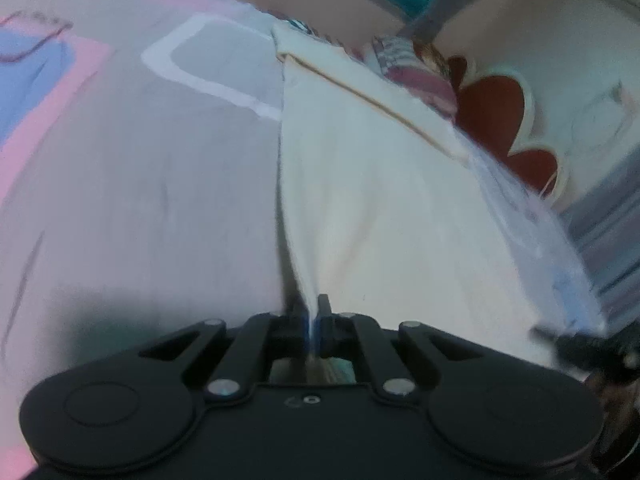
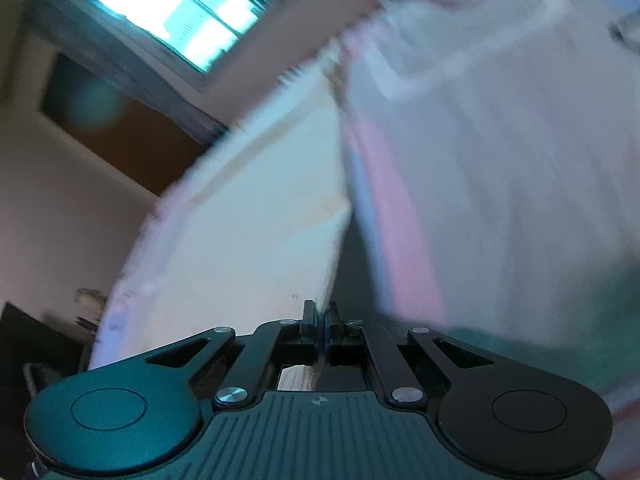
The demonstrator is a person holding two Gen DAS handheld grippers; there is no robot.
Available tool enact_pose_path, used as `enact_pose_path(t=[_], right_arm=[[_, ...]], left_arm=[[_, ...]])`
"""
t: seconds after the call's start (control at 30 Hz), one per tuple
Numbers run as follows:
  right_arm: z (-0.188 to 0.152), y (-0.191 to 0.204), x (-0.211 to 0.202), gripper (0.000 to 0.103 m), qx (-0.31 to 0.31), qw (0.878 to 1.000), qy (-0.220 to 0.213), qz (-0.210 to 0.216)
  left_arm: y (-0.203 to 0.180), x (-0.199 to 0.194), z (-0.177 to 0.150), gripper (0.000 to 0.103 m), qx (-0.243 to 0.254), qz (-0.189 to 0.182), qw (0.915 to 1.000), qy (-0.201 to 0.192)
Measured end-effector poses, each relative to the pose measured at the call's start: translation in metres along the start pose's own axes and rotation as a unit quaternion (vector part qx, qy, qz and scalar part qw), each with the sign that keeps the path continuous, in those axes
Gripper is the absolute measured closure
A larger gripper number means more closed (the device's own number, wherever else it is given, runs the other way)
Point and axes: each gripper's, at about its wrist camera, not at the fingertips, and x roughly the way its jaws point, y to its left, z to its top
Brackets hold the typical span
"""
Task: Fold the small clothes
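A small cream-white garment [image 1: 372, 208] with a thin tan seam hangs stretched above the bed. My left gripper [image 1: 310, 312] is shut on its near edge. The cloth runs right toward my right gripper [image 1: 580, 340], seen dark at the far right edge. In the right wrist view the same garment [image 2: 248, 240] spreads up and left, blurred by motion. My right gripper [image 2: 320, 312] is shut on its edge. The jaws of both are closed with cloth pinched between them.
A bedsheet [image 1: 132, 184] with pink, blue and white shapes lies under the garment and also shows in the right wrist view [image 2: 500, 180]. A red and white cushion [image 1: 504, 120] lies at the right. A bright window [image 2: 180, 12] and a wall are behind.
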Motion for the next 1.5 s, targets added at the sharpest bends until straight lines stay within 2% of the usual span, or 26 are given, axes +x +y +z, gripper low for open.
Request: enact_pose_path(t=[0.03, 0.17, 0.27, 0.3, 0.37, 0.43, 0.53, 0.63, 0.77, 0.93, 1.07, 1.2, 1.33, 1.5], right_arm=[[-0.002, -0.002, 0.002, 0.101, 0.005, 1.000, 0.005, 0.006], [-0.004, -0.003, 0.004, 0.099, 0.022, 1.000, 0.000, 0.005], [-0.002, -0.003, 0.010, 0.099, 0.031, 0.999, 0.009, 0.016], [-0.001, -0.003, 0.011, 0.099, 0.031, 0.999, 0.009, 0.017], [0.000, -0.001, 0.012, 0.101, 0.022, 1.000, 0.012, 0.009], [0.003, 0.005, 0.010, 0.101, 0.004, 1.000, 0.008, -0.002], [0.000, 0.013, 0.000, 0.101, -0.020, 1.000, -0.006, 0.004], [0.000, 0.008, 0.005, 0.101, -0.013, 1.000, 0.002, -0.015], [0.011, 0.018, -0.009, 0.101, 0.001, 0.999, -0.031, 0.010], [0.052, 0.045, -0.012, 0.101, -0.014, 0.997, -0.061, 0.038], [0.095, 0.059, 0.000, 0.101, 0.004, 0.993, -0.093, 0.068], [0.140, 0.068, 0.021, 0.101, 0.011, 0.991, -0.109, 0.072], [0.185, 0.071, 0.048, 0.101, 0.030, 0.990, -0.127, 0.049], [0.236, 0.059, 0.093, 0.101, 0.049, 0.990, -0.121, 0.046]], left_arm=[[0.000, 0.000, 0.001, 0.096, -0.004, 0.001, 1.0000, 0.000], [0.004, 0.002, 0.002, 0.094, -0.013, -0.011, 0.9999, -0.002], [0.009, 0.004, 0.006, 0.091, -0.041, -0.024, 0.9989, -0.006], [0.010, 0.005, 0.004, 0.092, -0.044, -0.023, 0.9987, -0.007], [0.008, 0.007, 0.005, 0.100, -0.031, -0.006, 0.9994, -0.010], [0.006, 0.001, 0.003, 0.101, -0.027, -0.002, 0.9993, -0.024], [0.006, 0.005, 0.002, 0.101, -0.012, 0.006, 0.9997, -0.022], [0.013, 0.002, 0.005, 0.101, -0.034, -0.005, 0.9992, -0.020], [0.017, -0.010, 0.023, 0.101, -0.076, -0.042, 0.9952, -0.045], [0.011, -0.011, 0.060, 0.101, -0.103, -0.085, 0.9883, -0.073], [0.000, 0.004, 0.100, 0.101, -0.125, -0.108, 0.9824, -0.087], [-0.015, 0.021, 0.151, 0.101, -0.112, -0.103, 0.9829, -0.103], [-0.020, 0.043, 0.201, 0.101, -0.109, -0.093, 0.9832, -0.114], [-0.017, 0.085, 0.250, 0.101, -0.103, -0.074, 0.9861, -0.108]])
